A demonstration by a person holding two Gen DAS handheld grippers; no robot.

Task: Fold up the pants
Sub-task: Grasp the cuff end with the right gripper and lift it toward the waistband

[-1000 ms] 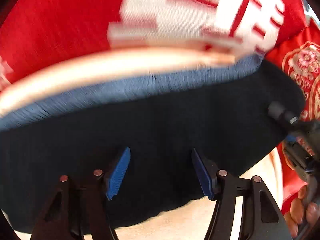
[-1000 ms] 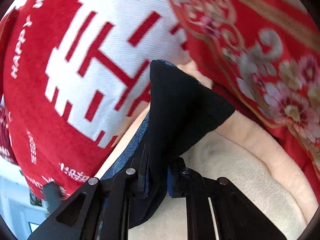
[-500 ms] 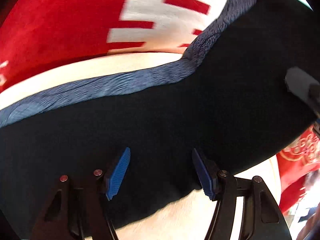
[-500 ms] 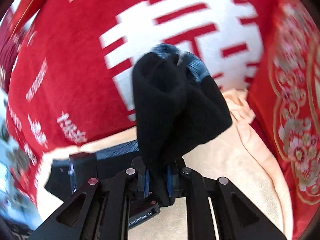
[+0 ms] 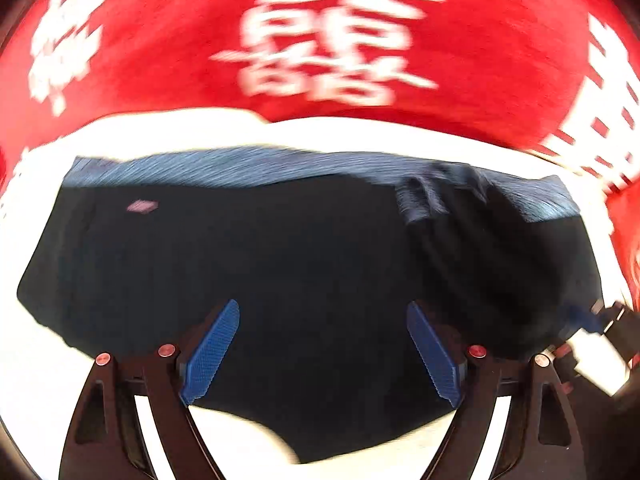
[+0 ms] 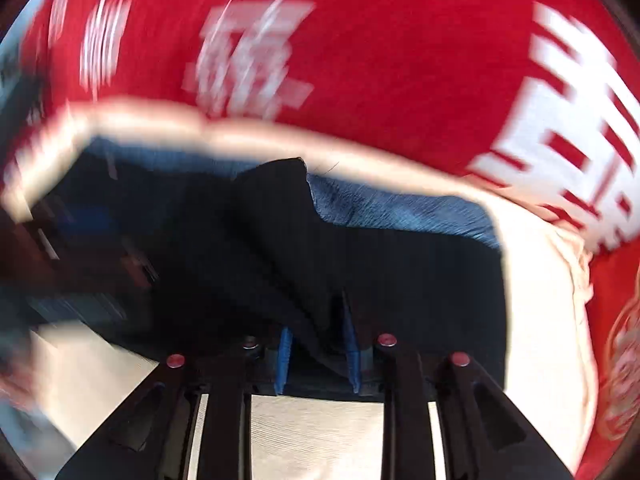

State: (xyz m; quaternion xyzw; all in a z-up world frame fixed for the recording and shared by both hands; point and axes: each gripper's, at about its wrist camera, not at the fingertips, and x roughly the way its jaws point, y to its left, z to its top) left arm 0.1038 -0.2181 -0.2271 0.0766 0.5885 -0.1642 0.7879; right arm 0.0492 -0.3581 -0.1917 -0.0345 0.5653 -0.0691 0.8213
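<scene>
The black pants (image 5: pixel 304 264) lie spread on a cream blanket (image 5: pixel 36 364), with their blue ribbed waistband (image 5: pixel 248 166) along the far edge, toward the red cushion (image 5: pixel 160 52) printed with white characters. The left gripper (image 5: pixel 323 348) hangs over the near part of the pants with its jaws spread wide and nothing between the blue pads (image 5: pixel 212 350); whether the pads touch the cloth cannot be told.

In the right wrist view, the right gripper (image 6: pixel 318 354) has its jaws drawn narrow, and a raised fold of the black pants (image 6: pixel 280 240) runs down between its blue pads (image 6: pixel 285 354), which appear to pinch it. Beyond the fold the waistband (image 6: pixel 400 208) lies flat toward the red cushion (image 6: pixel 400 60), with the cream blanket (image 6: pixel 540 300) showing on the right of the pants. Both views are smeared by motion blur, most of all the left side of the right wrist view.
</scene>
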